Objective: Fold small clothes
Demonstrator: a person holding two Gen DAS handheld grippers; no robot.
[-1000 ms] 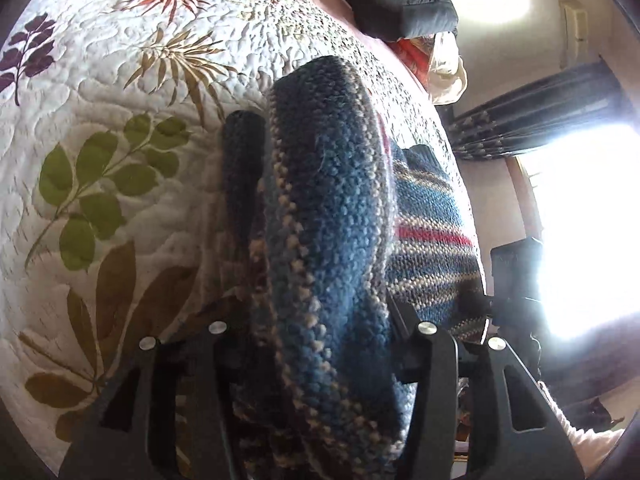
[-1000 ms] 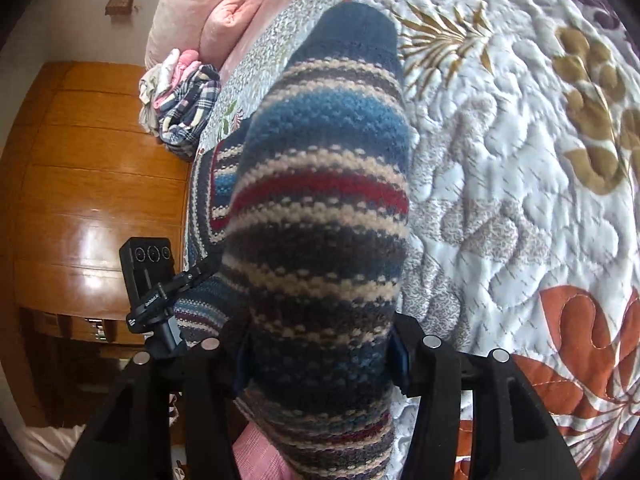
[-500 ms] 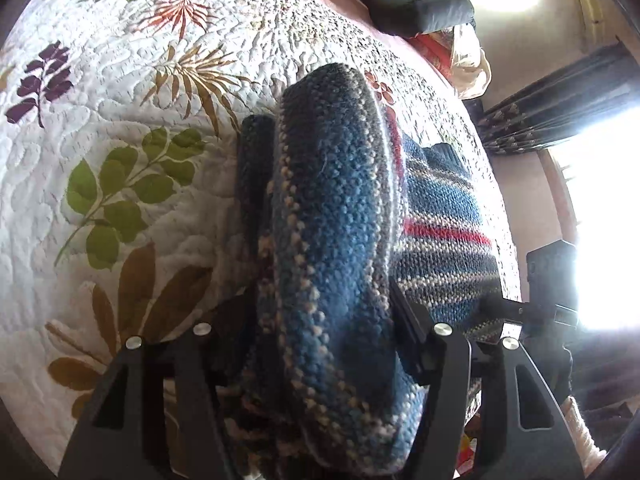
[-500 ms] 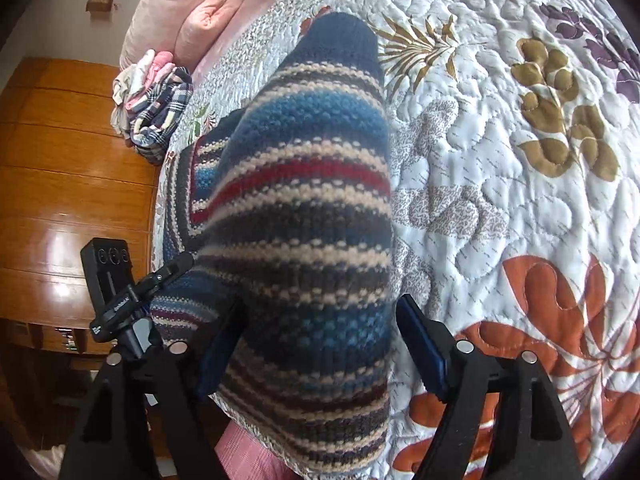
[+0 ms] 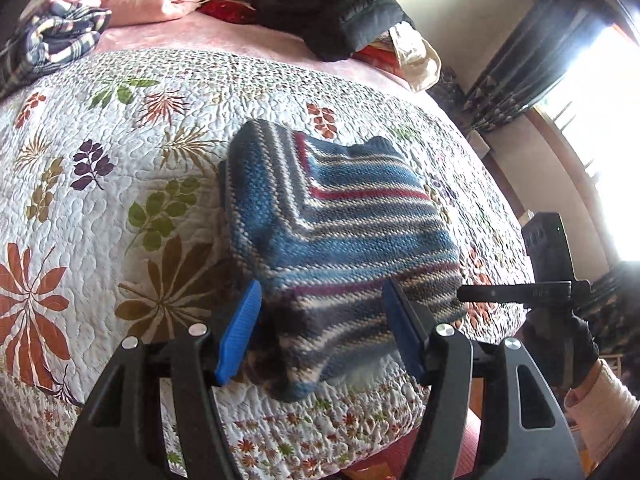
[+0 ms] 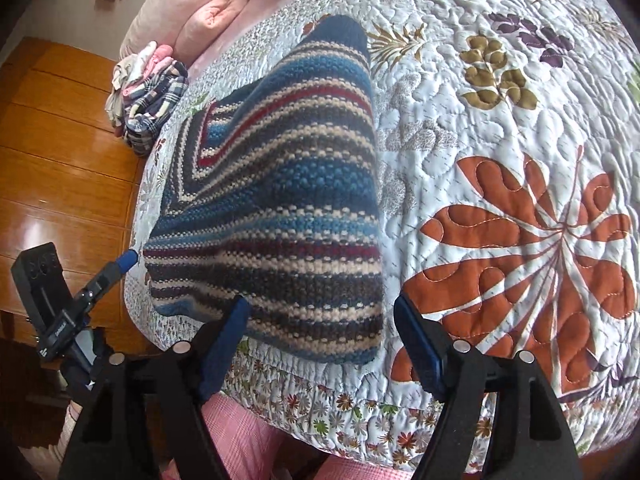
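Knitwear — a striped knitted garment (image 5: 336, 236), blue with red and cream bands — lies folded into a thick packet near the front edge of the floral quilt (image 5: 100, 200), one corner close to the hem. Far left in the left wrist view a checked bundle (image 5: 52, 40) sits at the head end, pink bedding (image 5: 160, 0) beside it, then a dark jacket (image 5: 340, 16) further right, all well apart from the packet.

Left gripper (image 5: 320, 336): blue pads spread wide, either side of the packet's near corner, gripping nothing. Whether a pad brushes the knit, cannot tell. Right gripper (image 6: 320, 344): also wide open, empty, poised at the packet's near right corner; its left pad overlaps the knit edge in view, contact unclear.

Step, as I judge it: a fold looks finished and the cloth released — the packet sits free on the quilt. It bulges and its top layer runs diagonal, so not fully square.

Next move likely calls for either one more fold or a press to flatten. Thick knit will spring open, so a grip should take all layers at a corner. The packet sits close to the bed edge; a pull toward the person could drag it off.
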